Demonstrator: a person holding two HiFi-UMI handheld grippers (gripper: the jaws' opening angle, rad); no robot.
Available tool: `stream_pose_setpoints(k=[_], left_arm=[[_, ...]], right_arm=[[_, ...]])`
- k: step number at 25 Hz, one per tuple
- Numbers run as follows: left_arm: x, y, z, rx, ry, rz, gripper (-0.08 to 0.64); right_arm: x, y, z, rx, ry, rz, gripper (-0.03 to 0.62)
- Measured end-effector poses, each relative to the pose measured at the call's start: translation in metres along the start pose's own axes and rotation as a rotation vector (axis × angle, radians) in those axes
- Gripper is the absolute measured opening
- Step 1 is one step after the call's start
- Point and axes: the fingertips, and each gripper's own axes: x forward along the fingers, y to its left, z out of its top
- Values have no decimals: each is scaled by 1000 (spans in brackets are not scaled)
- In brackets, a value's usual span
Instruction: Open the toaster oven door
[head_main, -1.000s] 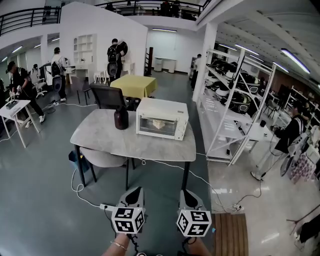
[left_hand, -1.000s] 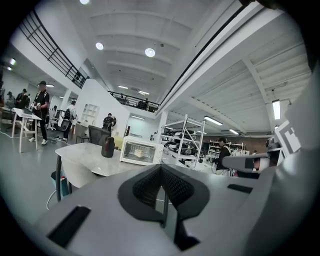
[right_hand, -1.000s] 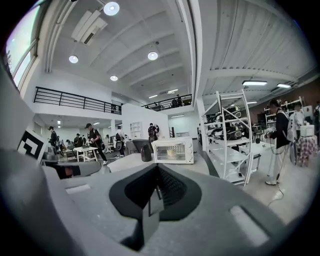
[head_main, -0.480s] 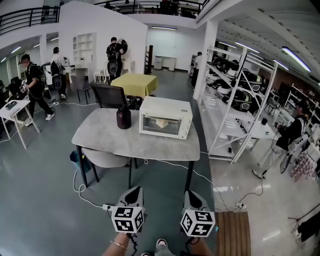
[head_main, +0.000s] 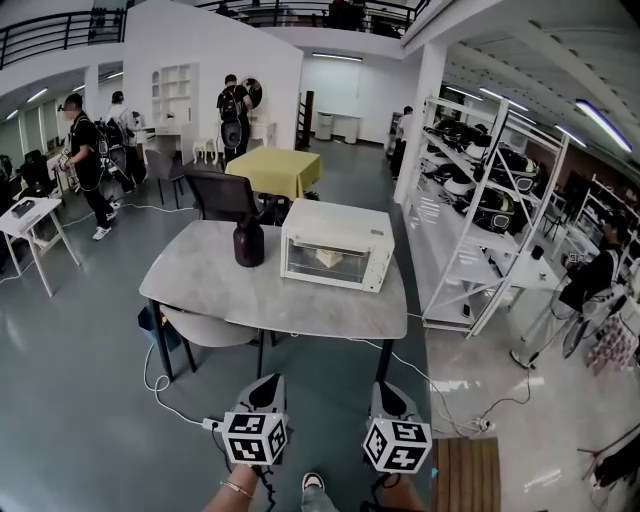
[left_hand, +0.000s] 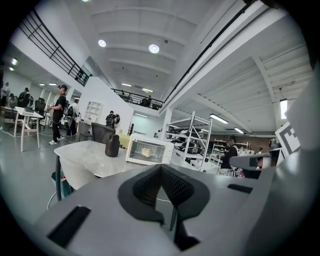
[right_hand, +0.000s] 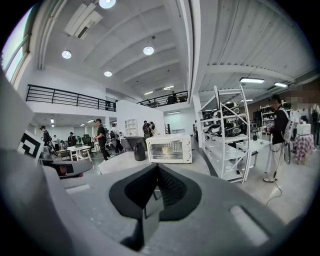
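Change: toaster oven and bench stand slightly nearer in the head view than a second ago; a shoe now shows at the lower edge.
Left tool: held low, well short of the bench, pointing toward it; jaws clenched on nothing.
Right tool: level beside the left one, same heading; jaws together, empty.
Toaster oven: on the bench's right part, door closed, just beside a dark jar.
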Motion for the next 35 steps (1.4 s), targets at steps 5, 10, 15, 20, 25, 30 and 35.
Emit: stream_pose_setpoints(k=[5, 10, 15, 20, 25, 30, 35], left_arm=[[56, -3, 26, 16, -11, 3, -2], [109, -3, 44, 32, -18, 15, -2], [149, -1, 54, 39, -20, 33, -2], [177, 8, 55, 43, 4, 60, -3], [204, 18, 56, 30, 16, 60, -2], [247, 33, 63, 25, 21, 36, -2], [302, 55, 84, 22, 15, -9, -2]], right_arm=[[49, -26, 27, 9, -10, 15, 5], [98, -53, 46, 17, -13, 29, 5], [142, -74, 59, 19, -16, 49, 5], [175, -80, 60, 27, 8, 78, 5], [199, -85, 58, 29, 31, 77, 5], [235, -93, 60, 27, 49, 50, 5], [283, -98, 83, 13, 35, 10, 5]])
